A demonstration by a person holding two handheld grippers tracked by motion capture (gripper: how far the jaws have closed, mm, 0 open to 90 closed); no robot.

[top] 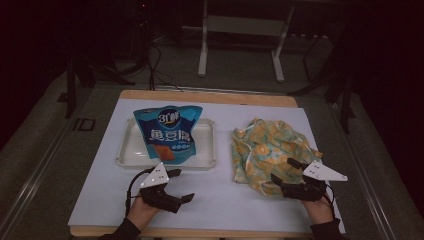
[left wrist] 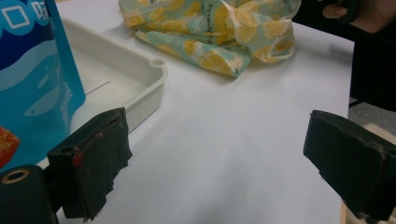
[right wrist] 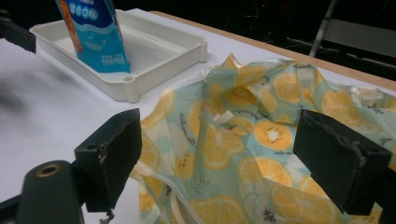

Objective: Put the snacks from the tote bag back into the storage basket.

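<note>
Snack bag point(top: 169, 132) stands upright in the white tray point(top: 129, 156) on the table point(top: 220, 200); we see the left gripper point(top: 177, 186) spread wide over bare tabletop, holding nothing; the right gripper point(top: 283, 172) gapes open around the near edge of the lemon-print cloth point(top: 262, 147).

A blue snack bag point(top: 169, 134) stands in a white tray point(top: 128, 155) on the table point(top: 100, 175). Beside the tray lies a crumpled yellow bag with lemons on it point(top: 265, 150). The left claw point(top: 181, 185) is wide open near the tray, and the right claw point(top: 283, 171) is open at the lemon bag's edge.
</note>
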